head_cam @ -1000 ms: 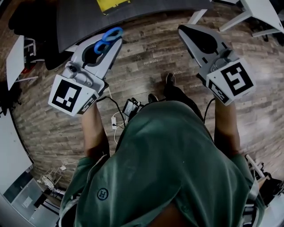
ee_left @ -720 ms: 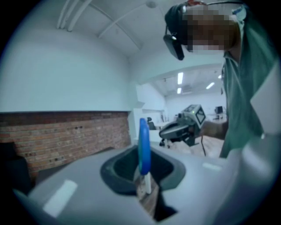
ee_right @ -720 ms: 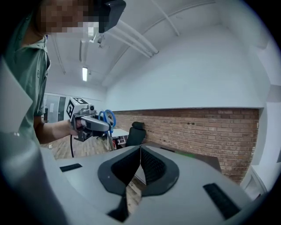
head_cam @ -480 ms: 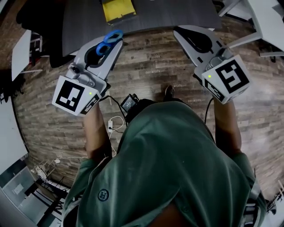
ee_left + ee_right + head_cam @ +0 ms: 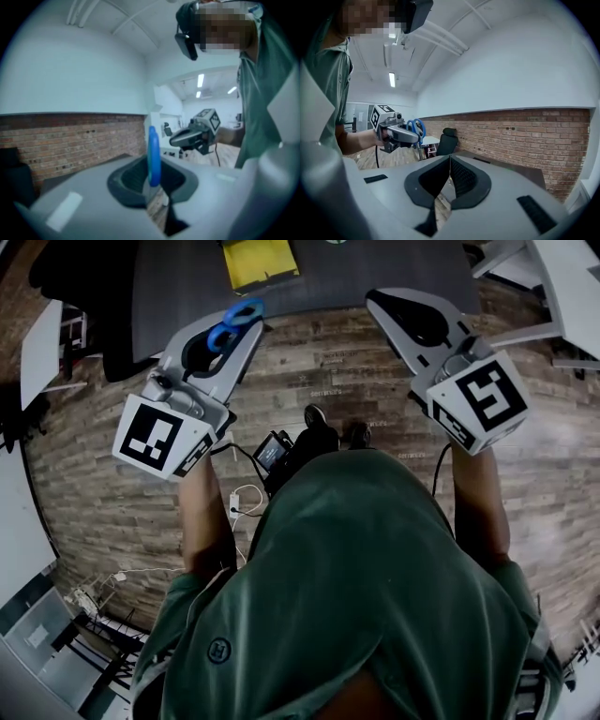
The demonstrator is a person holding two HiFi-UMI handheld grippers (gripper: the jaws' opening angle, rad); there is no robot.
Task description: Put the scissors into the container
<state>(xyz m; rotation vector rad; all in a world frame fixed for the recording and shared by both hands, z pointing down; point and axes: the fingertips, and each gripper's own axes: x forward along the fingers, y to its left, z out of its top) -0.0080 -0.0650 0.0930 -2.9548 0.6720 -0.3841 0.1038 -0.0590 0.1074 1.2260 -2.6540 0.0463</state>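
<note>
Wood-plank floor underfoot. At 12 o'clock of the head view stands a dark table, with a yellow box on it toward 11 o'clock. The box is probably the container, though its inside does not show.

1. Left gripper: at 10 o'clock, raised over the floor, tips near the table's edge. Its jaws are pinched on the scissors, with the blue handle loops standing out past the tips and the blades caught between the pads.
2. Right gripper: at 2 o'clock, jaws pressed together with nothing between them.

Step in hand, by judgement: carrying the scissors to the box, which lies at about 12 o'clock from the left gripper's tips.

Handling notes:
- Hold the pinch firm, since thin blades may pivot between the pads.
- Bring the loops squarely over the box opening.
- Lower until the scissors sit within the walls, and only then spread the jaws.
- A release from height risks a bounce onto the table.
- The right gripper is free to steady the box.
</note>
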